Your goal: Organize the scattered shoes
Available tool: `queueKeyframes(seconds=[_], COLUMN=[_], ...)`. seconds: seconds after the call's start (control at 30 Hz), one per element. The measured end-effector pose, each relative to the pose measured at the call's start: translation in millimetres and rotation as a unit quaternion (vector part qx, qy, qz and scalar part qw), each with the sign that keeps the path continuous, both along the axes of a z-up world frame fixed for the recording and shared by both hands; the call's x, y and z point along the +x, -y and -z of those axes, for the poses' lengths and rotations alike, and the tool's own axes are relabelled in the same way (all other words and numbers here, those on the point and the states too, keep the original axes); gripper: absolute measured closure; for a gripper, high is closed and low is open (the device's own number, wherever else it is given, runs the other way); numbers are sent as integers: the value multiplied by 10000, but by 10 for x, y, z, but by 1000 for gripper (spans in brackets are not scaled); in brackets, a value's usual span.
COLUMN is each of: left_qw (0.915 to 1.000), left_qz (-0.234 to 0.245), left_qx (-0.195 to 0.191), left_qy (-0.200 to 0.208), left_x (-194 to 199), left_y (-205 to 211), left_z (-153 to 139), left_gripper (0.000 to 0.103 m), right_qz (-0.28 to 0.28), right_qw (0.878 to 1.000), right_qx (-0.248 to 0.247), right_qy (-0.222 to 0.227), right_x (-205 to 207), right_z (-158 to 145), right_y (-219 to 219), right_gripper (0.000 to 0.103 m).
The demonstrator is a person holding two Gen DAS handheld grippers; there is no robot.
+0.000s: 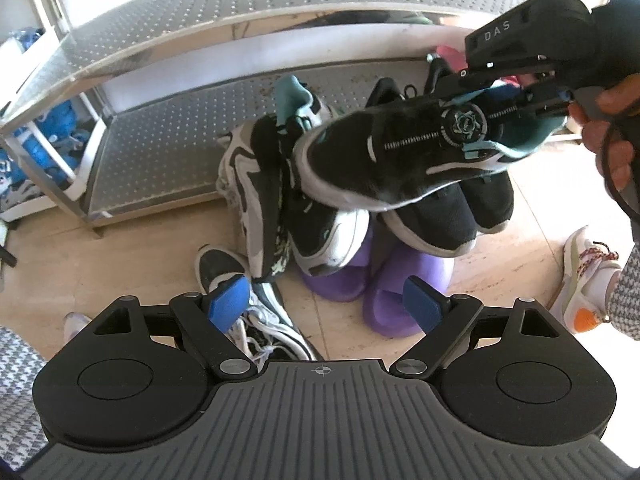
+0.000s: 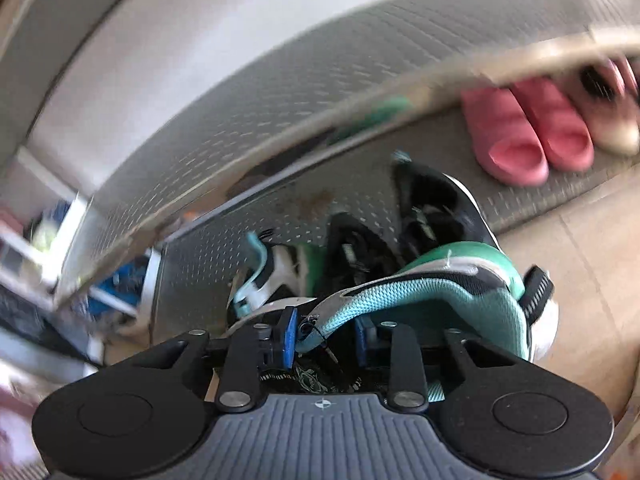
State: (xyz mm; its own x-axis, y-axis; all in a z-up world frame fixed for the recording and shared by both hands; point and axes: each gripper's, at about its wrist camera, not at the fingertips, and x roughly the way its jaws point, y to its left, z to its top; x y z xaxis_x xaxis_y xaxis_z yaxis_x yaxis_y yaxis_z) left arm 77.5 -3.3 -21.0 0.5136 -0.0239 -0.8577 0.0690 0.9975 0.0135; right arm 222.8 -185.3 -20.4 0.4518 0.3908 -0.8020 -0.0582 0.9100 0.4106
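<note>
Teal-lined black sneaker [image 1: 404, 156] hangs above the floor pile, its collar clamped in the right tool [image 2: 326, 334]; only the left view shows the left tool [image 1: 326, 304] released, while pink slippers [image 2: 524, 132] show only rightward.

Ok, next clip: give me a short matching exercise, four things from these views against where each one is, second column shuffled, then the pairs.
Things:
1. black and teal sneaker
2. purple slippers
3. pink slippers
4. left hand-held gripper

Places or states:
A. on the lower rack shelf
B. open, holding nothing
C. on the floor under the shoe pile
D. lifted, clamped in the right hand-held gripper

Pairs: 1-D, 2-C, 3-A, 4-B
</note>
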Motion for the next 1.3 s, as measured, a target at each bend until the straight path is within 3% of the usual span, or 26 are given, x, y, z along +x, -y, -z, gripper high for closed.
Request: queueKeyframes(seconds=[0.13,0.4,0.6,0.67,0.8,0.83,0.87,0.97,1.0,1.03,1.17,1.23,1.3], left_qw=[10000,9998,9988,9981,9965,9959,9953,9932,9924,9917,9886,9864,9830], left_qz=[-62,-185,106,191,335,388,440,597,650,718,1023,1211,1449], left_qx=[-13,-38,382,429,456,458,459,465,467,482,447,217,18], left_qy=[6,18,-278,-388,-619,-671,-723,-879,-931,-956,-1009,-1094,-1126], left_x=[-13,-38,-118,-141,-210,-228,-246,-300,-318,-326,-337,-368,-437], left_y=[-41,-123,49,87,157,178,199,263,284,314,453,523,610], left_z=[-25,-74,67,139,310,342,374,468,500,523,575,579,574], left_gripper=[15,14,14,14,14,14,14,14,14,14,15,22,29], right_qz=[-640,-2091,-2718,-2956,-3415,-3571,-3851,-4058,-4034,-3827,-2972,-2530,-2055], right_qw=[9965,9595,9322,9173,8815,8687,8474,8163,8125,8272,8795,9016,9233], right_qx=[-409,-1769,-2389,-2648,-3149,-3288,-3471,-3992,-4109,-4004,-3554,-3312,-2914], right_qy=[337,661,-64,-325,-845,-989,-1149,-977,-914,-952,-1093,-1159,-1429], right_x=[-86,-842,-1328,-1351,-1397,-1402,-1389,-1349,-1321,-1259,-1007,-881,-798], right_z=[-265,-728,-341,-52,526,721,1038,1304,1333,1251,924,761,637], right_y=[-193,-133,-11,-16,-26,-20,0,-64,-63,4,270,404,584], right_gripper=[74,74,74,74,73,70,68,55,45,38,27,18,18])
